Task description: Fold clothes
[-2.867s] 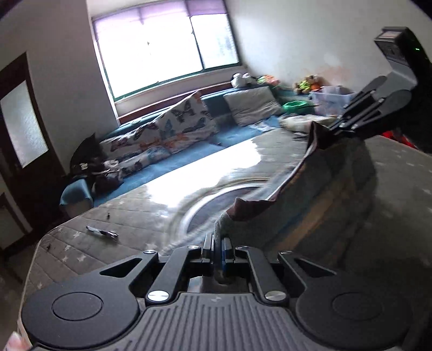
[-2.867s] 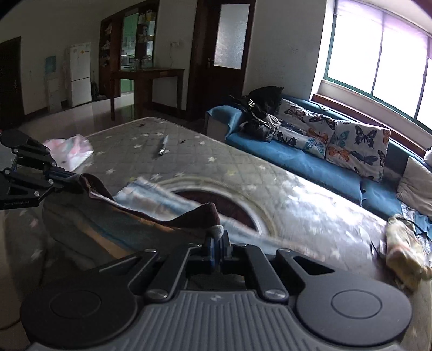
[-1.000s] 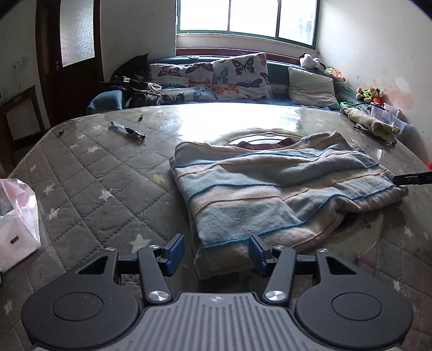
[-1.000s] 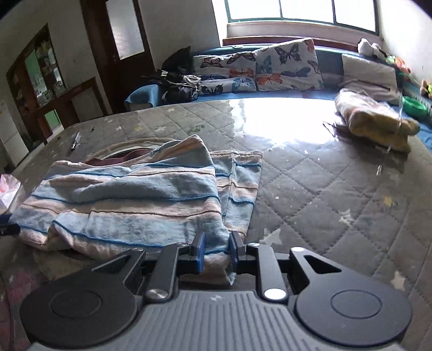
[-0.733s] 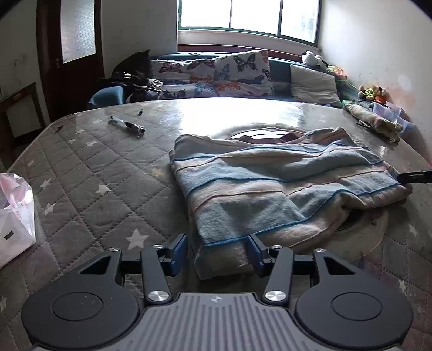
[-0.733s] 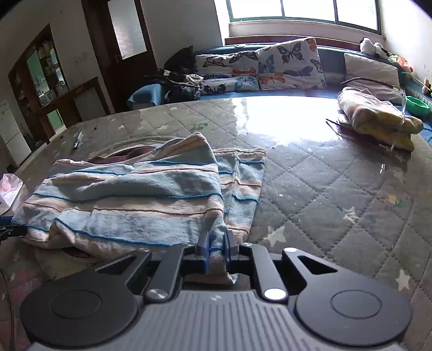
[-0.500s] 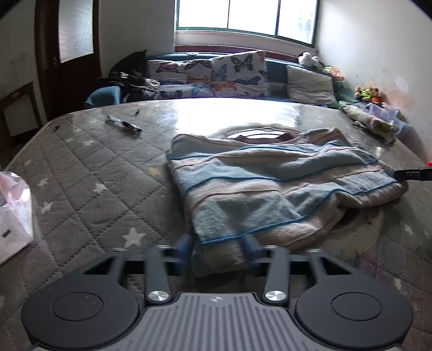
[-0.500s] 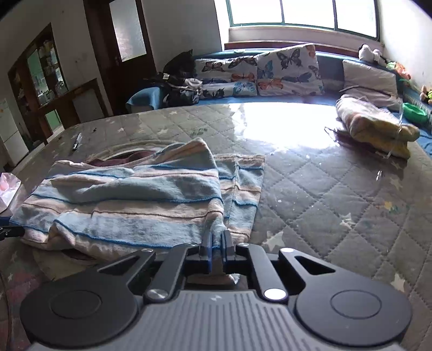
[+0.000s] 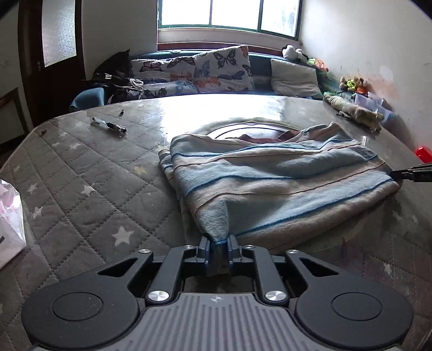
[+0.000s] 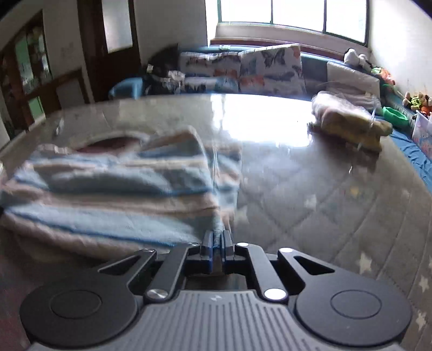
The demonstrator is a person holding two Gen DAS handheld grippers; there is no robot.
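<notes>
On mattress [image 9: 81,172]: one striped garment [image 9: 270,183], two tongs [image 9: 217,244].

Home living room. Blue sofa [image 9: 259,67] along the top centre under a wide window [image 9: 229,13], butterfly-print cushions [image 9: 224,68] and a grey pillow [image 9: 294,78] on it. Stuffed toys [image 9: 351,82] at upper right by the wall. Dark wooden door [image 9: 54,54] with a frosted pane at upper left. Quilted, star-patterned mattress [image 9: 81,189] fills the foreground; right wrist view shows a wooden cabinet [image 10: 24,67] at far left.

Left gripper [image 9: 217,249] and right gripper [image 10: 217,249] each pinch fabric, angled downward.
</notes>
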